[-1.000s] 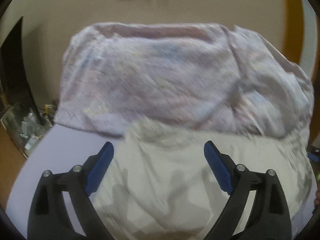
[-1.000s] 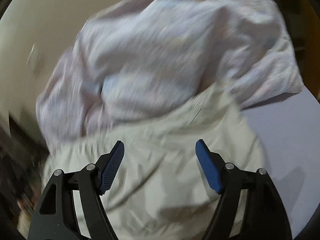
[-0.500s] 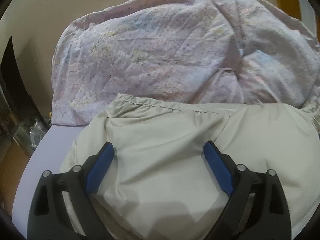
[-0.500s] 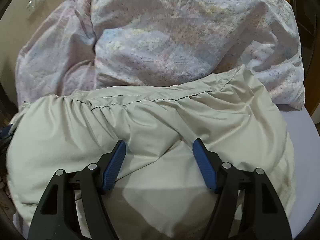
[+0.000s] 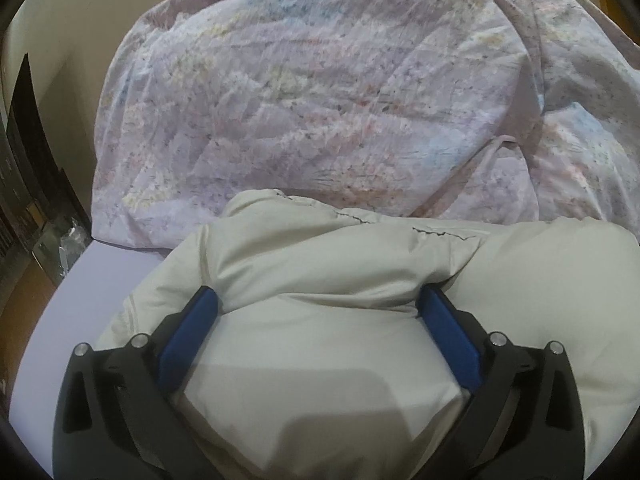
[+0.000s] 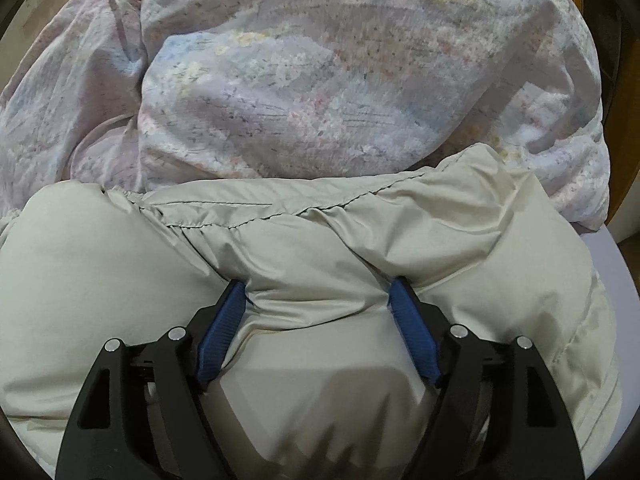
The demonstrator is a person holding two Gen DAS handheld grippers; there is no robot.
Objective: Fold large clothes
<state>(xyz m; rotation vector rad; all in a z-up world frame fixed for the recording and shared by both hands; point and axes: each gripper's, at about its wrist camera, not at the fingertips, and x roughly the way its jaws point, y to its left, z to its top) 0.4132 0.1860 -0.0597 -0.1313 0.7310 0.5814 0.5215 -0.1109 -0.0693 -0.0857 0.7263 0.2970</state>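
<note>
A puffy cream jacket (image 5: pixel 520 280) lies on a lavender sheet (image 5: pixel 76 304), its stitched hem toward the back. My left gripper (image 5: pixel 318 292) is pushed down into the jacket's left part. Its jaws are opening wide, and padded cloth bulges up between the blue pads (image 5: pixel 188 332). In the right wrist view the same jacket (image 6: pixel 100 264) fills the lower half. My right gripper (image 6: pixel 317 284) is sunk into its right part with jaws opening and a ridge of cloth between the pads (image 6: pixel 220 328). Neither pair of pads visibly clamps the cloth.
A rumpled floral quilt (image 5: pixel 320 100) is heaped right behind the jacket and touches its far edge, also filling the top of the right wrist view as the quilt (image 6: pixel 320 80). Dark furniture (image 5: pixel 24 140) and clutter (image 5: pixel 60 240) stand left of the bed. Bare sheet (image 6: pixel 612 268) shows at right.
Both grippers came down and forward from above the jacket until their fingers sank into it. The jacket now bulges between the fingers of each.
</note>
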